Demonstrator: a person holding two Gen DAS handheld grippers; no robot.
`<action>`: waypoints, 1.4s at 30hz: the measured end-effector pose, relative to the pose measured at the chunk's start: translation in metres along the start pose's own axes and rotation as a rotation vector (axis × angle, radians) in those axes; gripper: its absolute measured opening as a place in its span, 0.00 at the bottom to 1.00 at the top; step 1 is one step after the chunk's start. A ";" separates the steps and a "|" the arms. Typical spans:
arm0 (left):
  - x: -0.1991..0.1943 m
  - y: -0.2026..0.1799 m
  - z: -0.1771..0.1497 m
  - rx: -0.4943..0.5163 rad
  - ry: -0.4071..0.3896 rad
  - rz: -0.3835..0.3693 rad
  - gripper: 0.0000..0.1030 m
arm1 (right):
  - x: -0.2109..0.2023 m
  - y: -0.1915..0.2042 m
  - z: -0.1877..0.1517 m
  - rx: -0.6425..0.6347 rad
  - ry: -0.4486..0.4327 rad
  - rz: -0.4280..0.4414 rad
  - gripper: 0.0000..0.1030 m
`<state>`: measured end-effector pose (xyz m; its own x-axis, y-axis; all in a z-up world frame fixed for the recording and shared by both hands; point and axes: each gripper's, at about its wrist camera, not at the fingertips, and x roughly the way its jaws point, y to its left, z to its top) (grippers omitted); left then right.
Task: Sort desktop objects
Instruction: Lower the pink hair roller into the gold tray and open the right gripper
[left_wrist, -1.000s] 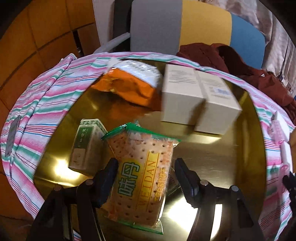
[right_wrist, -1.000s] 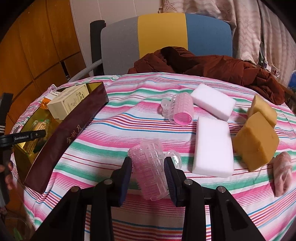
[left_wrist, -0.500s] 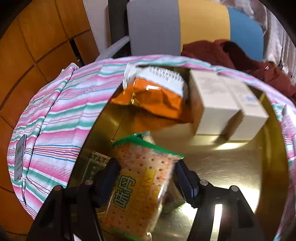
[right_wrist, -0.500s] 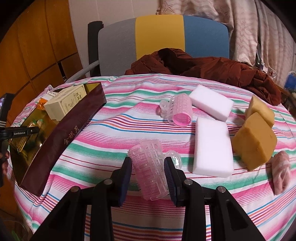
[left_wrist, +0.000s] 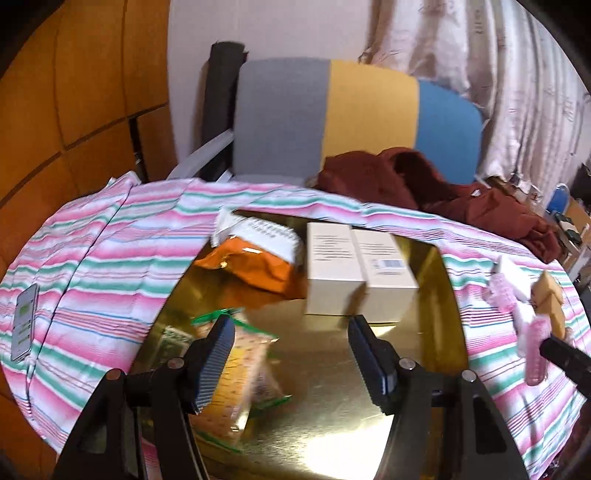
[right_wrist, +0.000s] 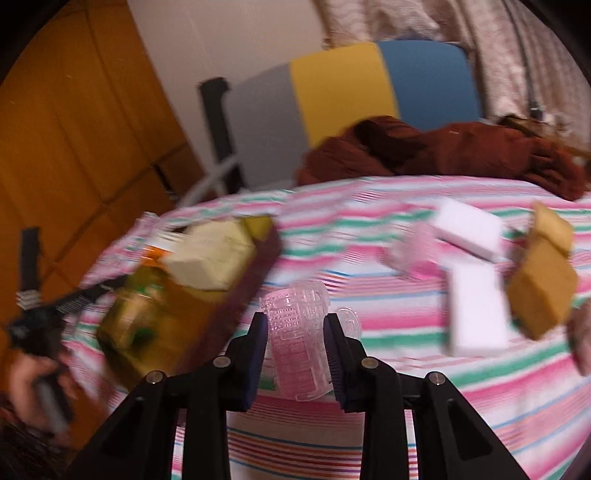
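Note:
My left gripper (left_wrist: 290, 356) is open and empty above the gold tray (left_wrist: 332, 424). A cracker packet (left_wrist: 245, 373) lies in the tray at its left side, beside a small green box (left_wrist: 173, 341). An orange snack bag (left_wrist: 255, 258) and two cream boxes (left_wrist: 356, 273) sit at the tray's far end. My right gripper (right_wrist: 295, 354) is shut on a clear pink hair roller (right_wrist: 299, 347) and holds it above the striped cloth, right of the tray (right_wrist: 166, 306).
On the striped tablecloth (right_wrist: 369, 236) lie another pink roller (right_wrist: 417, 258), two white sponges (right_wrist: 476, 310), two tan sponges (right_wrist: 541, 291) and a phone (left_wrist: 24, 321) at the left edge. A chair (left_wrist: 332, 118) with a brown garment (left_wrist: 424, 184) stands behind.
My left gripper let go of the cracker packet, which now lies in the tray, and drew back and up. My right gripper lifted the pink roller and swung left toward the tray.

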<state>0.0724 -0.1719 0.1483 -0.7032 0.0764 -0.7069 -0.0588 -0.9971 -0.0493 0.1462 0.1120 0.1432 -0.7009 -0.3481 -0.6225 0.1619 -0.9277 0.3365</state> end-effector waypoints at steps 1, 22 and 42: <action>0.002 -0.004 -0.002 0.012 0.005 -0.006 0.63 | 0.002 0.010 0.004 -0.003 -0.002 0.033 0.30; 0.046 -0.009 -0.015 0.015 0.118 -0.105 0.63 | 0.132 0.084 0.067 0.005 -0.005 -0.243 0.34; 0.031 -0.041 -0.020 0.017 0.087 -0.142 0.63 | 0.049 0.040 0.033 0.097 -0.138 -0.161 0.57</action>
<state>0.0675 -0.1285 0.1145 -0.6233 0.2151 -0.7518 -0.1661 -0.9759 -0.1416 0.0951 0.0619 0.1499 -0.8018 -0.1683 -0.5734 -0.0227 -0.9503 0.3106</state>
